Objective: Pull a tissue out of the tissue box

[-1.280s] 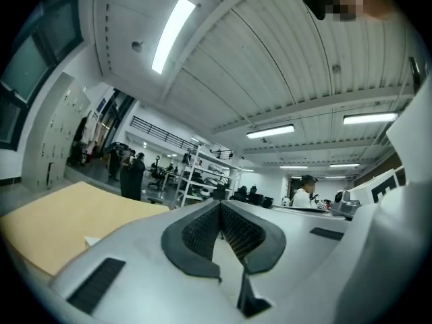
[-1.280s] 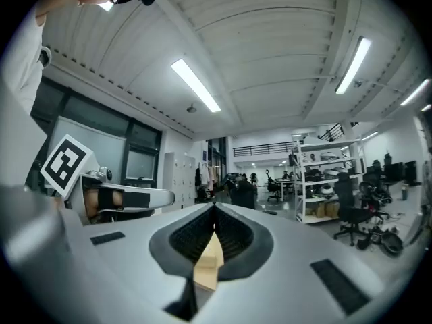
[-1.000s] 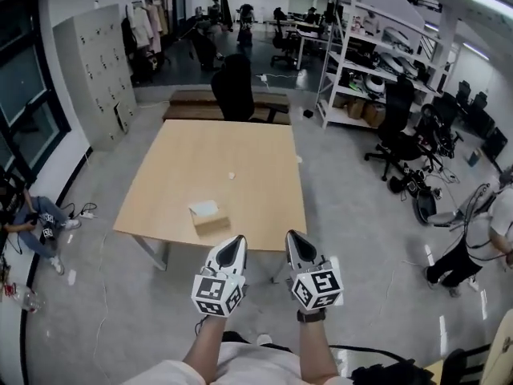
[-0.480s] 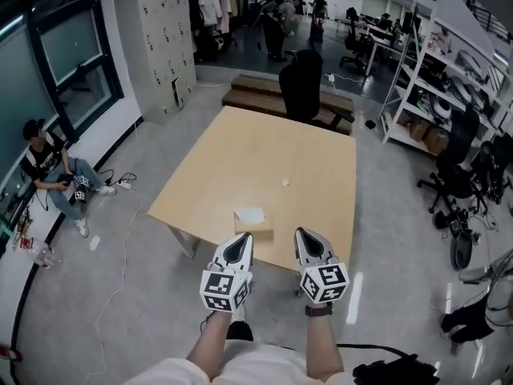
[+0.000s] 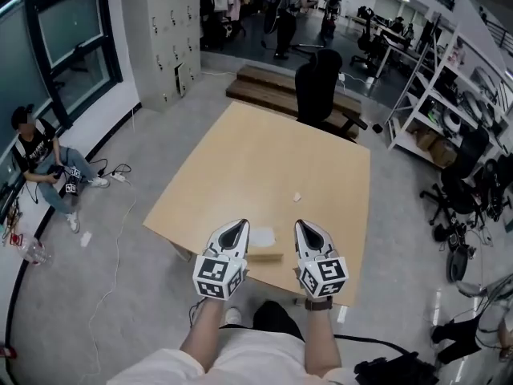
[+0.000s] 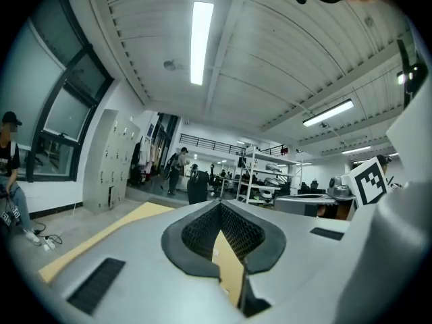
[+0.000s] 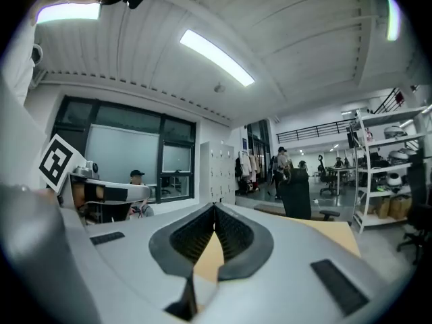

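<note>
The tissue box (image 5: 263, 245), tan with a white tissue top, lies near the front edge of the wooden table (image 5: 264, 159). It sits between my two grippers and is partly hidden by them. The left gripper (image 5: 237, 224) is just left of the box and the right gripper (image 5: 303, 224) just right of it, both level and above the table's near edge. In the left gripper view the left gripper (image 6: 220, 204) has its jaws together with nothing held. In the right gripper view the right gripper (image 7: 214, 208) is likewise shut and empty. The box is out of sight in both gripper views.
A small white scrap (image 5: 296, 197) lies mid-table. A black chair (image 5: 318, 87) and a low wooden bench (image 5: 272, 87) stand beyond the far edge. A person (image 5: 36, 159) sits on the floor at left. Shelves (image 5: 449, 79) and office chairs line the right side.
The person has walked up to the table. Both grippers moved forward from short of the edge to either side of the tissue box. The jaws stayed together.
</note>
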